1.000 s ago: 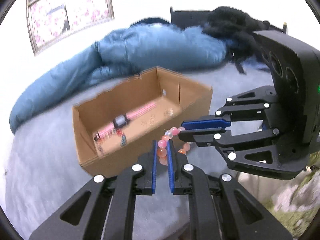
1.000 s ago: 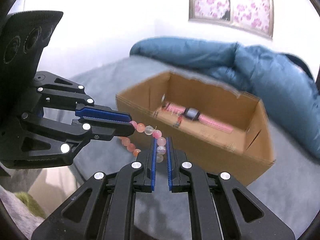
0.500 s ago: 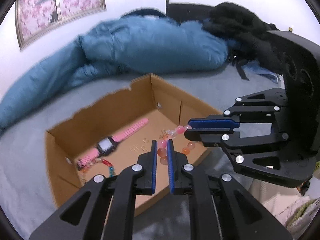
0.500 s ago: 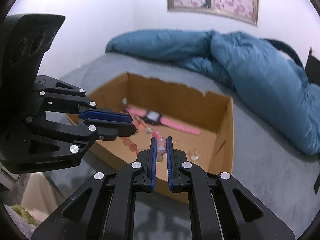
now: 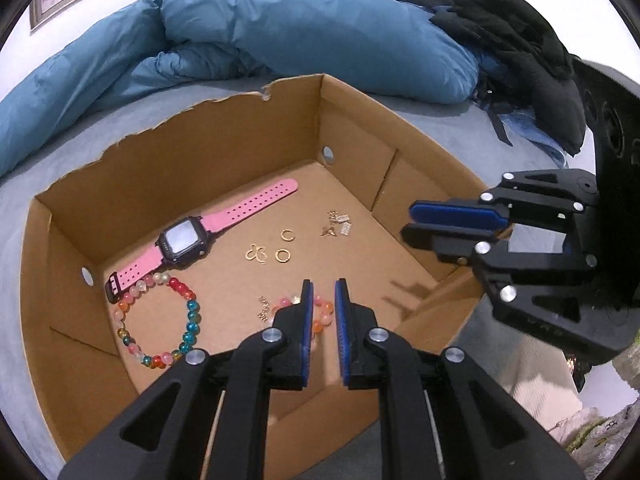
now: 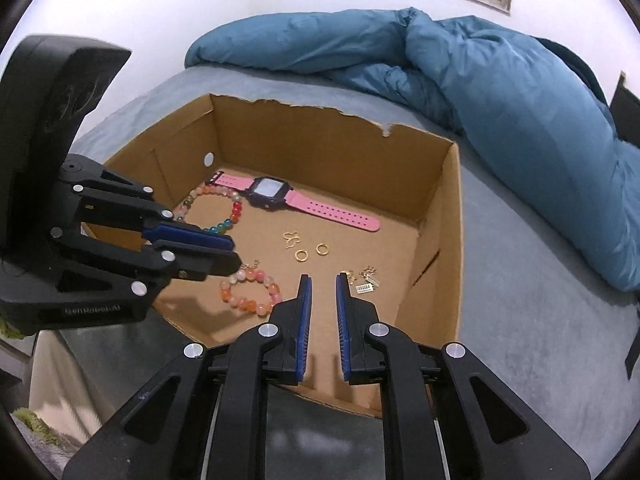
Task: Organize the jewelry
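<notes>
Pink-and-orange bead bracelet [image 6: 249, 289] lies loose on the floor of the cardboard box [image 6: 438, 216], lower centre of the right wrist view, touching neither gripper. Left gripper [image 5: 322, 300] hangs above it, jaws slightly apart with nothing between them, having just been opening. Right gripper [image 6: 320, 294], bottom centre, likewise stands slightly apart and empty, its jaws having just been opening. Further up the box floor: a multicoloured bead bracelet [image 5: 160, 320] touching a pink-strapped watch [image 5: 188, 238], gold earrings [image 5: 276, 248], and small charms [image 5: 338, 224]. A blue duvet [image 6: 500, 92] fills the upper frame.
</notes>
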A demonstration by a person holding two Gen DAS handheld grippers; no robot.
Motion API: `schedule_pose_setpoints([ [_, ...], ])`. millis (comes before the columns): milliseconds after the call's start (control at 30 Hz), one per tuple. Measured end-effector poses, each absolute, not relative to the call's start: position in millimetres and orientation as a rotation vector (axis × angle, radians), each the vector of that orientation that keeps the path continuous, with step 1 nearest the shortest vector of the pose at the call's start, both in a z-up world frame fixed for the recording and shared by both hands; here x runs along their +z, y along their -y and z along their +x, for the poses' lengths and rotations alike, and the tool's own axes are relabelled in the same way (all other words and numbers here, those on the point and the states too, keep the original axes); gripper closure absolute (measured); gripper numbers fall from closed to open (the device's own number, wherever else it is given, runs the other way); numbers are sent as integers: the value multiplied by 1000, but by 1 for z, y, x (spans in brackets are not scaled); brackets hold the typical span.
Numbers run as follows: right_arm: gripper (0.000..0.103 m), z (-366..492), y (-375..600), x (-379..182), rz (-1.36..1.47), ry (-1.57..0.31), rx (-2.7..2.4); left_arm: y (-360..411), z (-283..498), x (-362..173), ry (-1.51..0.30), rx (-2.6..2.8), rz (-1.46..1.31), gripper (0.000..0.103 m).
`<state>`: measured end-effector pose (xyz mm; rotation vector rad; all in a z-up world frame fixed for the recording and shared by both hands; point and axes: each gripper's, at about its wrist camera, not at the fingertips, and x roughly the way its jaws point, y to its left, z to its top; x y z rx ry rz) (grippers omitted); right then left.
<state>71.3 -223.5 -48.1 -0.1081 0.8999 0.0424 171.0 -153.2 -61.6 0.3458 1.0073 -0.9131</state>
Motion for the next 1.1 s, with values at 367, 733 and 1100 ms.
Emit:
schedule_pose_setpoints([
  [367,78,43,236,-21,-64,-795,-50,83,166,-18,-857,-786,204,73],
  [733,63,43,277,-22,182,-812,-175,1,185,-18,-925,-439,65,30],
  [1100,58,55,266,-49,258,-968,-177,23,180,-52,-1097,-484,-12,30],
])
